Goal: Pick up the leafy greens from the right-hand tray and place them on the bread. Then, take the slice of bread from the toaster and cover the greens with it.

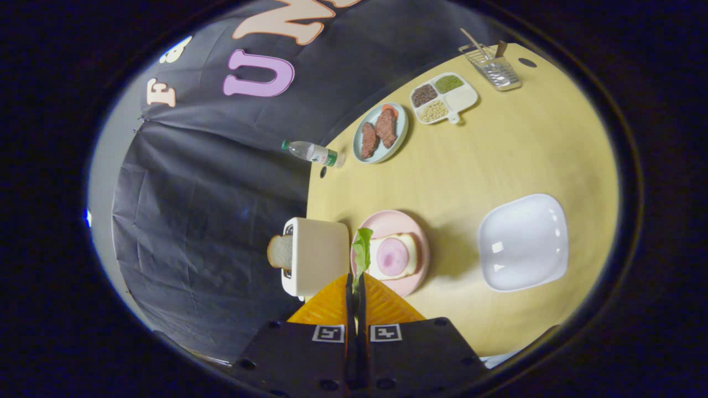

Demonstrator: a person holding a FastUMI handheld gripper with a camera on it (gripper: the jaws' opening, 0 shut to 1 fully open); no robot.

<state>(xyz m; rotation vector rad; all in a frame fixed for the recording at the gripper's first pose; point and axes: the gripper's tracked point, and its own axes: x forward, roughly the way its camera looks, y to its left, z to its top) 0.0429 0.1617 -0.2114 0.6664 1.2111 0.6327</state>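
jaws: gripper (355, 284) pinched leafy greens (362, 251), carrying them | greens hung beside pink plate (412, 221), near bread (410, 249) | toaster (315, 254) slice (280, 251) waited

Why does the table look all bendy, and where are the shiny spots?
Gripper view: the fisheye lens curves the table edge; glare spots sit on the white dish; the pink plate casts a soft shadow; the tool, shut on the greens, looks sharp.
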